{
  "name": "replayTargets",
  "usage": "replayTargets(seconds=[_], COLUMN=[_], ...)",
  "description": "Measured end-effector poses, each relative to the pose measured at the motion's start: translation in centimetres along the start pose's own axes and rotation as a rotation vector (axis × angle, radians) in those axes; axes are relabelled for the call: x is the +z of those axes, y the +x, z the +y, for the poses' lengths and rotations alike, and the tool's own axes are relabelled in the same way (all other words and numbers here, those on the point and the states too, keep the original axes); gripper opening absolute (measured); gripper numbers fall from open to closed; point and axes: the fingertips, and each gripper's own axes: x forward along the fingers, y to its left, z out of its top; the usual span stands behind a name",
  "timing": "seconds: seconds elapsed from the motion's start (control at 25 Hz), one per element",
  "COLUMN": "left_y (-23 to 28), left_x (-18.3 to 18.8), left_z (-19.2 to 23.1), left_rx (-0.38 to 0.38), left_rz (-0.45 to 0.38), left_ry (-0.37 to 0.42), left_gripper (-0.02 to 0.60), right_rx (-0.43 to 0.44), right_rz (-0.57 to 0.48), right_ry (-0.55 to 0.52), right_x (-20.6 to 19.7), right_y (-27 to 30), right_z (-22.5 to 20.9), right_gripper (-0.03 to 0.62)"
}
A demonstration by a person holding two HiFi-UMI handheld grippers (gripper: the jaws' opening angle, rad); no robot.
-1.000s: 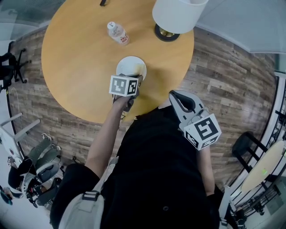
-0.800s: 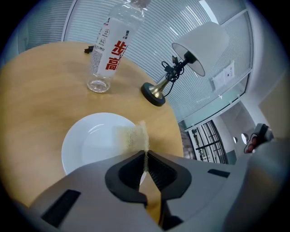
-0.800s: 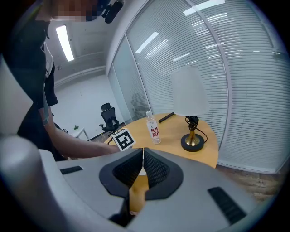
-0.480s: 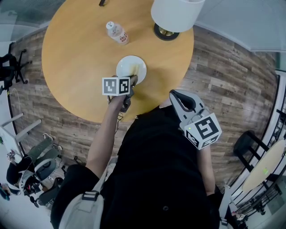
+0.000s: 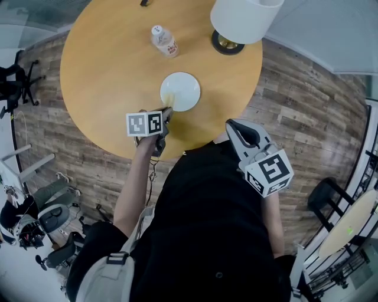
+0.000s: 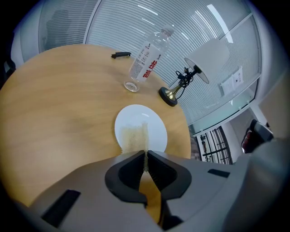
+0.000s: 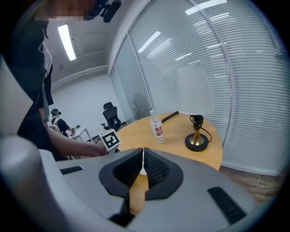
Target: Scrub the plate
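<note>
Your left gripper is clamped on a thin yellowish scrub pad, which lies across the near edge of the white plate at the centre of its view. The plate sits on the round wooden table. Your right gripper, jaws pressed together on nothing, hangs off the table at centre right of the head view.

On the round wooden bench, a plastic water bottle stands at 12 o'clock and a white-shaded lamp at 2 o'clock.
</note>
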Motion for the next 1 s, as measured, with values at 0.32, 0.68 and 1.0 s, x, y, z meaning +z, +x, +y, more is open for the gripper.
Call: replayTargets(seconds=[0.32, 0.68, 1.0], left_y=[1.1, 5.5, 5.6], left_x=[0.8, 4.2, 7.3], left_z=[-1.4, -4.6, -3.8], left_rx=[-0.038, -0.1, -0.077], left_rz=[0.028, 0.053, -0.007], left_ry=[0.03, 0.112, 0.106], left_gripper=[0.028, 0.028, 0.028], right_rx=[-0.004, -0.043, -0.053], right_rz=[0.013, 0.024, 0.018], right_ry=[0.0, 0.028, 0.04], right_x=[0.8, 0.4, 0.5], right_y=[0.7, 0.4, 0.5], right_z=[-0.2, -1.4, -1.6], right_gripper=[0.02, 0.02, 0.02])
